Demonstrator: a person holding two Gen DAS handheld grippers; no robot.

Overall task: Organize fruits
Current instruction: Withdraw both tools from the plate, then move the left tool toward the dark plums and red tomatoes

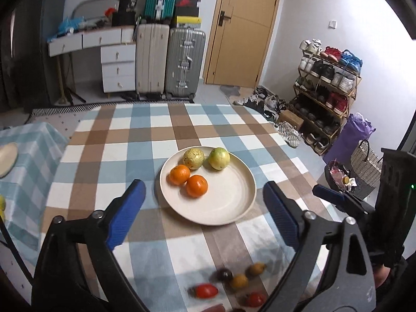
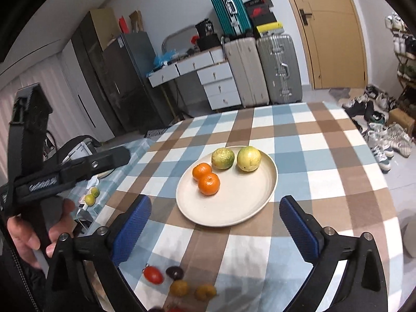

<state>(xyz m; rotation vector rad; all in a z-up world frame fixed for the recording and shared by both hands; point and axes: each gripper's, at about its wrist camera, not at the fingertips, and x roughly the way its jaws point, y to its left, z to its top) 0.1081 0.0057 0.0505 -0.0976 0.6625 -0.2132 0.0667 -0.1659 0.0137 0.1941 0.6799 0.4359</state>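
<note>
A cream plate [image 1: 228,208] [image 2: 234,213] sits mid-table on the checked cloth. It holds two oranges [image 1: 196,186] [image 2: 208,184] and two yellow-green round fruits [image 1: 219,158] [image 2: 248,158]. My left gripper [image 1: 203,184] hovers above the plate's near side, open, with nothing between its blue pads. My right gripper [image 2: 215,198] hovers likewise, open and empty. Several small fruits lie below both grippers near the table's front edge: red tomatoes [image 1: 206,290] [image 2: 153,274], a dark one [image 1: 225,274] [image 2: 174,272] and yellow-brown ones [image 1: 239,280] [image 2: 179,287]. A hand [image 2: 23,234] holds the left gripper's handle.
A lower side table with a teal checked cloth [image 1: 31,140] stands at the left, with another plate [image 1: 7,158] and small green fruits [image 2: 91,197]. Bags [image 1: 366,166] and a shoe rack [image 1: 327,83] stand right of the table. Suitcases [image 1: 184,62] stand behind it.
</note>
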